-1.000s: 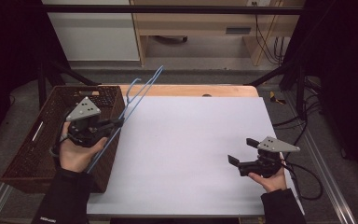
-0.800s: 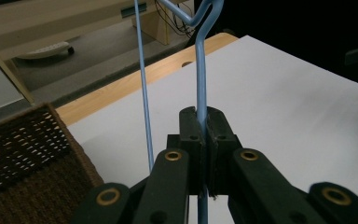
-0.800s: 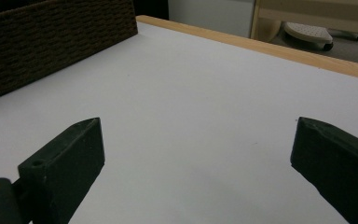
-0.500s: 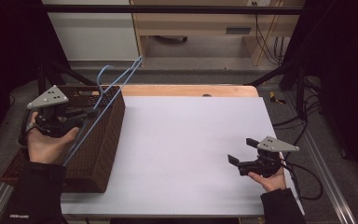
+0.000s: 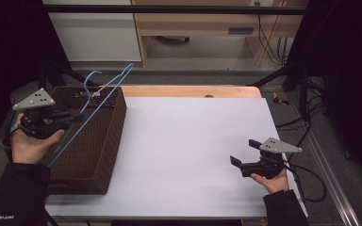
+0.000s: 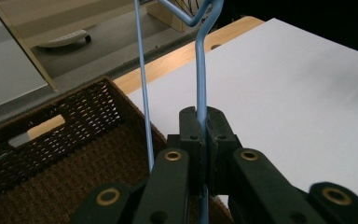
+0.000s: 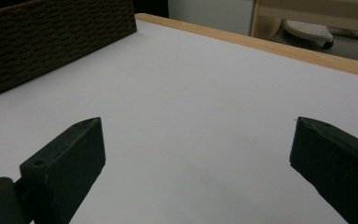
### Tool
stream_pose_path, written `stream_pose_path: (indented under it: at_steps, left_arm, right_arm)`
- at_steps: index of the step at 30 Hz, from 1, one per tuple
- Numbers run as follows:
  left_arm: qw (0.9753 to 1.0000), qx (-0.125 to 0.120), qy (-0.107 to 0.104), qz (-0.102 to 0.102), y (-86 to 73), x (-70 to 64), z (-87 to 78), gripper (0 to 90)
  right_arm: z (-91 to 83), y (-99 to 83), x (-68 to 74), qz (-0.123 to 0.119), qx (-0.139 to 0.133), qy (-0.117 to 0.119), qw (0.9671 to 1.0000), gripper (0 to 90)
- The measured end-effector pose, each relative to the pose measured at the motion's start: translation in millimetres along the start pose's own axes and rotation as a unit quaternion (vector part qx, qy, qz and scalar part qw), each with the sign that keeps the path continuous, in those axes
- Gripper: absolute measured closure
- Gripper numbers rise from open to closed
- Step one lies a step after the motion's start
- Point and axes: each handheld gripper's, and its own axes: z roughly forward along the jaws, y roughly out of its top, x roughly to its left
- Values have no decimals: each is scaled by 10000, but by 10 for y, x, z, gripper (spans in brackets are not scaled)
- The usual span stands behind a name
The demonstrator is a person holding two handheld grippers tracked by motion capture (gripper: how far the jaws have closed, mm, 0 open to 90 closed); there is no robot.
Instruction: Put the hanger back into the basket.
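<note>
Left claw (image 5: 70, 117) pinching blue hanger (image 5: 104, 94) above basket (image 5: 101, 150), left of frame; right claw (image 5: 245, 155) spread, low over white tabletop (image 5: 188, 141), lower right.

Black sleeves; black left gripper (image 5: 78, 116) and right gripper (image 5: 241, 152) with brass-ringed pivots, grey three-cornered plates, black cables.

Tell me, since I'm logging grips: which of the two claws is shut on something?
The left claw, beside the brown basket, is shut on the blue wire hanger. The right claw hangs open over the white table, holding nothing.
</note>
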Motion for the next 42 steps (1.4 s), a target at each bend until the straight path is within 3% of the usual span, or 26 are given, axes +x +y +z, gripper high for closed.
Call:
stream_pose_path:
  at_steps: [13,24,35,40,42]
  left_arm:
    - [9995,237,205,-29,-193,287,-148,873]
    - [9989,395,204,-135,-413,525,-192,873]
    - [9977,666,43,-68,-674,671,-71,873]
    - [9962,863,-75,-51,-803,667,44,873]
    - [9952,978,-20,-42,-844,657,101,873]
  right_arm:
    - [10,-6,-2,9,28,-5,10000,35]
    - [15,-8,-1,-1,42,-15,10000,35]
    - [34,-14,-1,-15,71,-25,10000,35]
    - [34,-18,-4,-20,86,-23,10000,35]
    - [39,-19,-3,-11,97,-24,9999,35]
